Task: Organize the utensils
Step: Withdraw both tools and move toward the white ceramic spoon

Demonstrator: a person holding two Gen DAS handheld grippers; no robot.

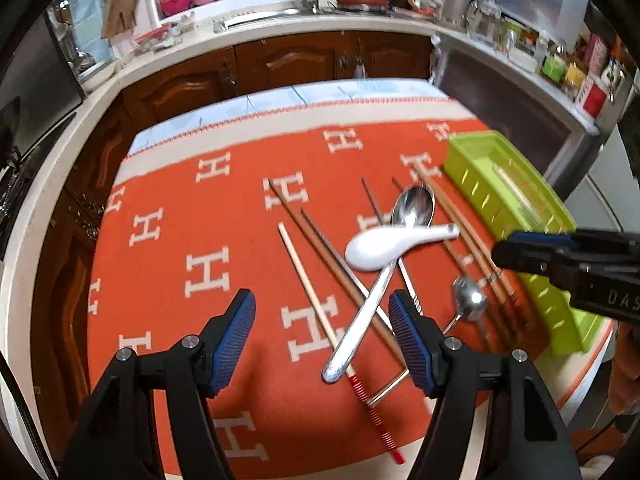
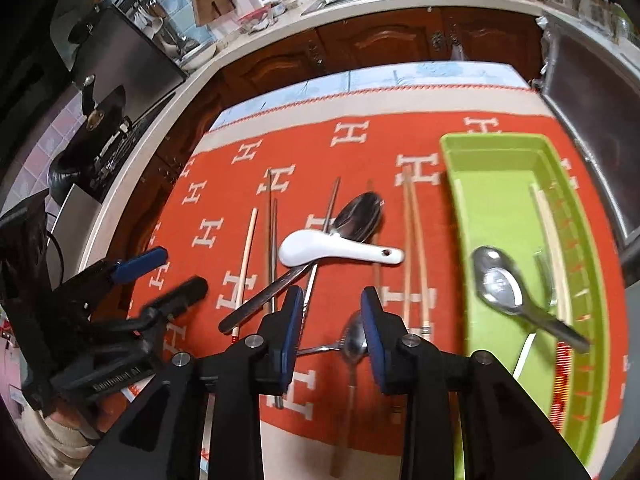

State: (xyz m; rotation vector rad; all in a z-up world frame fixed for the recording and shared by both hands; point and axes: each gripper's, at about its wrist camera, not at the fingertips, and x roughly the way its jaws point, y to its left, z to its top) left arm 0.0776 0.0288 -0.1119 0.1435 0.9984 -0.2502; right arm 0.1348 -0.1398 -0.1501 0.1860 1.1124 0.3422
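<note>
Utensils lie scattered on an orange cloth (image 1: 180, 220): a white ceramic spoon (image 1: 384, 246) (image 2: 332, 254) across a large metal spoon (image 1: 412, 208) (image 2: 360, 216), a small metal spoon (image 1: 468, 300) (image 2: 354, 340), and several chopsticks (image 1: 308, 280) (image 2: 246, 256). A green tray (image 1: 480, 188) (image 2: 492, 200) holds another metal spoon (image 2: 500, 284), blurred, and chopsticks. My left gripper (image 1: 322, 312) is open above the large spoon's handle and a pale chopstick. My right gripper (image 2: 332, 300) is open beside the tray, above the small spoon, with nothing between its pads.
Brown cabinets (image 1: 280, 60) and a white counter with a sink (image 1: 260, 16) run behind the table. A stove with a dark pan (image 2: 92, 136) stands at the left. A steel appliance (image 2: 592, 92) is close behind the tray. A person's hand (image 1: 624, 380) shows at the right edge.
</note>
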